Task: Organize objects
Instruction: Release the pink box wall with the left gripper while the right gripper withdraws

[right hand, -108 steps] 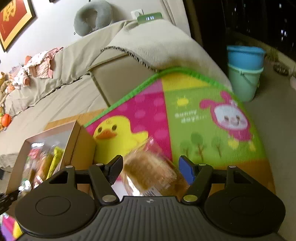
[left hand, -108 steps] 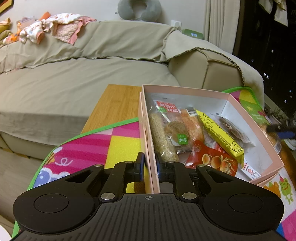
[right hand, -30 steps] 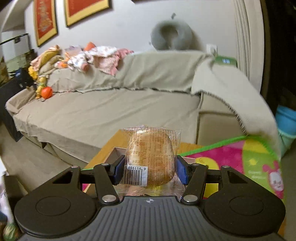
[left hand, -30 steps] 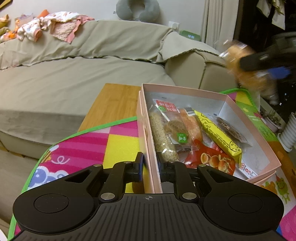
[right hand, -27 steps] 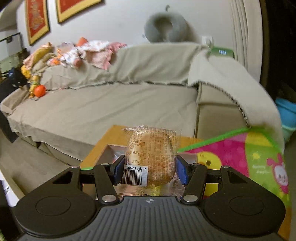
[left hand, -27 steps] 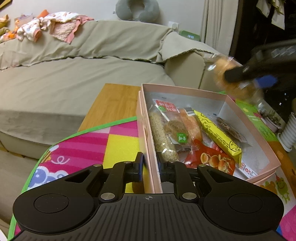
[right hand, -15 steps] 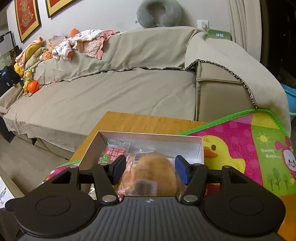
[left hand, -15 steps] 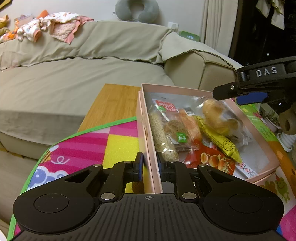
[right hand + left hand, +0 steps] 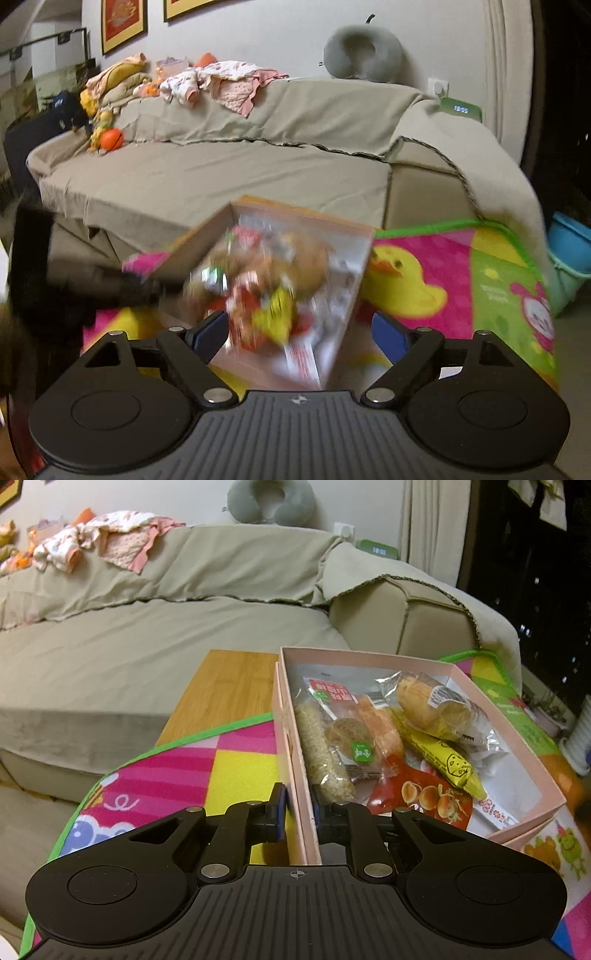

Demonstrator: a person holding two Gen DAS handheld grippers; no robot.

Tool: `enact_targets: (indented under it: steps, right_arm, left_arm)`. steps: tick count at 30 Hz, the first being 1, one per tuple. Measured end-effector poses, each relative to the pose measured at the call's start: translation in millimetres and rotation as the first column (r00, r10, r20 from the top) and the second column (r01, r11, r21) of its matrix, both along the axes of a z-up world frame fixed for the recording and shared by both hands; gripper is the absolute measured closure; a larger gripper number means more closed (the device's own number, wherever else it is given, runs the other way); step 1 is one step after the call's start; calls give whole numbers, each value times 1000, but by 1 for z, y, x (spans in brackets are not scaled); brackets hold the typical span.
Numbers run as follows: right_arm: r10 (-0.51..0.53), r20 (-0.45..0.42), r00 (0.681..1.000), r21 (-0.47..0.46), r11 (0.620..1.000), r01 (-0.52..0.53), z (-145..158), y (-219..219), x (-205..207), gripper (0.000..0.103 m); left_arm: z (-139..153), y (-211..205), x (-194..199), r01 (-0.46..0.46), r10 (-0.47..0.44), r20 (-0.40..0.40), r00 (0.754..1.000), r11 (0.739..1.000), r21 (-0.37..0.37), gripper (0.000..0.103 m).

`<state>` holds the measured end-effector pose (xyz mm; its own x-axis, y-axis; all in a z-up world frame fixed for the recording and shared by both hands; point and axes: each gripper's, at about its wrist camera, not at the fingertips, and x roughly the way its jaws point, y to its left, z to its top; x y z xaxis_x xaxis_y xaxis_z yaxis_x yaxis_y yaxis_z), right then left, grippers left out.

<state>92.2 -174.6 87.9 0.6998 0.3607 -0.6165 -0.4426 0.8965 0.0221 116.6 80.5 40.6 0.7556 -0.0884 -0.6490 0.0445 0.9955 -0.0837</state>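
Observation:
A pink cardboard box [image 9: 369,657] holds several snack packets. A wrapped bread packet [image 9: 432,709] lies in it, across a yellow snack bar [image 9: 443,757]. My left gripper [image 9: 297,805] is shut on the box's near-left wall. In the right wrist view the box [image 9: 356,273] and the bread packet [image 9: 310,266] are blurred. My right gripper [image 9: 299,332] hangs in front of the box, its jaws opening wide. Nothing is pressed between its blue pads [image 9: 386,332]. The right gripper does not appear in the left wrist view.
The box sits on a colourful play mat [image 9: 229,768] over a wooden table [image 9: 229,679]. A beige covered sofa [image 9: 147,638] runs behind, with clothes [image 9: 221,81] on its back. A blue bucket [image 9: 570,236] stands at the far right.
The right gripper came down over the box, widened its jaws and let go of the bread packet, which now lies in the box. It has since left the left wrist view. The left gripper stayed put.

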Motion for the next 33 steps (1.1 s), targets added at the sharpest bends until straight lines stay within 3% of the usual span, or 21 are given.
enact_targets:
  steps: [4,7,8,9,11,13,15,16,18,20,24,25,26,29,33]
  right_arm:
    - [-59,-39,998,-19,998,58,-31,-8,-16,19]
    - [-151,-53,987,-29,988,150,-51,-14,-2,33]
    - [-188,-55,981,-21,982,187,-55,-18,5,32]
    - [-229,-59,972,-6,973,229,-57,-23,15,32]
    - [-265,-71,962,36,963,268,-59,-31,27,32]
    - [-289,-57,956,43,956,292,-61,-33,34,32]
    - [-306,-35,951,36,951,308,-63,-32,37,32]
    - [-308,-29,951,39,950,309,-63,-31,35,32]
    - [-324,-14,946,32,946,324,-64,-30,34,32]
    - [-340,1,940,34,940,340,-62,-31,30,20]
    - [-360,5,933,40,932,360,-55,-35,8,8]
    - [-361,-6,933,37,932,361,-55,-37,5,0]
    - [-364,-16,931,37,930,365,-55,-38,-1,0]
    - [-351,-57,935,25,936,352,-58,-36,-26,0]
    - [-333,-65,941,-16,943,333,-71,-21,-53,0]
  left_arm:
    - [0,-24,17,31,-31,-4,1000,999,-14,87]
    - [-2,-43,44,75,-75,3,997,995,-62,88]
    - [-4,-50,56,91,-90,7,996,994,-64,89]
    - [-7,-54,63,97,-96,13,995,994,-48,89]
    - [-9,-58,72,111,-111,40,993,994,2,79]
    - [-9,-57,73,86,-90,56,994,994,66,39]
    - [-11,-49,74,49,-57,76,995,994,100,13]
    - [-10,-47,74,35,-44,81,996,993,111,6]
    - [-5,-42,73,18,-29,93,995,993,119,7]
    - [5,-40,63,20,-34,121,992,994,111,9]
    - [36,-39,6,9,-37,249,968,994,111,13]
    - [41,-40,-8,19,-46,265,963,994,105,13]
    - [43,-41,-22,29,-56,270,961,994,101,13]
    - [32,-52,-63,51,-76,232,970,993,110,13]
    - [-3,-66,-96,81,-93,125,988,992,102,12]
